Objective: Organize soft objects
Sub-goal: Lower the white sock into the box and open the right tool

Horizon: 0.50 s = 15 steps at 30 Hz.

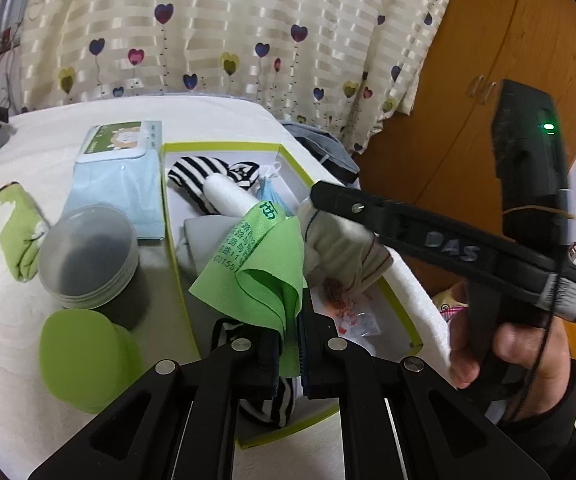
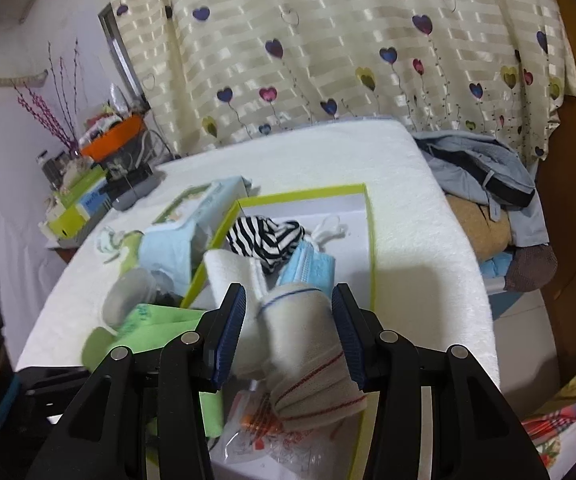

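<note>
At frame centre, the left gripper (image 1: 288, 340) pinches a green cloth (image 1: 256, 276) above the box (image 1: 224, 146), while the right gripper (image 2: 288, 332), fingers wide, straddles a cream sock (image 2: 307, 356); lower before releasing.

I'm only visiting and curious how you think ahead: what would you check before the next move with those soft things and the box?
1. Left gripper holds the green cloth: ok, shut on it.
2. Right gripper has the rolled beige sock between its fingers: ok, though whether it squeezes firmly: cannot tell.
3. Both items are over the green-edged box: ok.
4. Free space in the box: not ok near the front, where a striped cloth, white roll and blue mask crowd; the far end looks bare.
5. The two grippers keep apart: cannot tell, they are close.
6. Green cloth hangs free of the clear jar: ok.
</note>
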Each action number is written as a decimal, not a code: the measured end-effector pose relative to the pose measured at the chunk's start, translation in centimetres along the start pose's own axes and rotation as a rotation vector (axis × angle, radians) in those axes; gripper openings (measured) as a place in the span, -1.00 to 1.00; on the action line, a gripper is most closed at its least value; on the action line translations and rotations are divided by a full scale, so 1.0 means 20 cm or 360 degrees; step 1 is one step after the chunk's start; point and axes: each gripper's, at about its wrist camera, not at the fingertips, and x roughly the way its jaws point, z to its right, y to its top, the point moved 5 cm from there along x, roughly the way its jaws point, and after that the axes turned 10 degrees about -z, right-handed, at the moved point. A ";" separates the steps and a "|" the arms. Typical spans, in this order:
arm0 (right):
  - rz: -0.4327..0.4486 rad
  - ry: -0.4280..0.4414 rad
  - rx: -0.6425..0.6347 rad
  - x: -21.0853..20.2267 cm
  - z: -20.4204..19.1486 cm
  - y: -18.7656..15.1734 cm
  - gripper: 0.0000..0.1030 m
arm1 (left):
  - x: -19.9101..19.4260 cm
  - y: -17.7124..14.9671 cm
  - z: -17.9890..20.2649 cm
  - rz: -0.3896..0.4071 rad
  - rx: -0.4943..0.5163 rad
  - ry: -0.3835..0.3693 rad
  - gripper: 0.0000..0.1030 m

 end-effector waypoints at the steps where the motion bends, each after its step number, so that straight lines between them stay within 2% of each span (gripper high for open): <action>1: 0.0017 0.0006 -0.0001 -0.03 0.00 0.00 -0.10 | 0.00 0.00 0.01 0.0000 0.0004 -0.0008 -0.80; 4: 0.0066 0.0000 0.0002 -0.11 -0.01 -0.01 -0.10 | -0.04 0.00 0.03 0.0034 0.0021 -0.0028 -0.56; 6: 0.0069 0.0002 0.0004 -0.15 -0.01 -0.04 -0.10 | -0.07 0.00 0.03 0.0064 0.0028 -0.0029 -0.49; 15: -0.0055 -0.0060 -0.0071 -0.15 -0.07 -0.21 -0.10 | -0.22 -0.05 -0.02 0.0140 -0.0026 0.0015 -0.48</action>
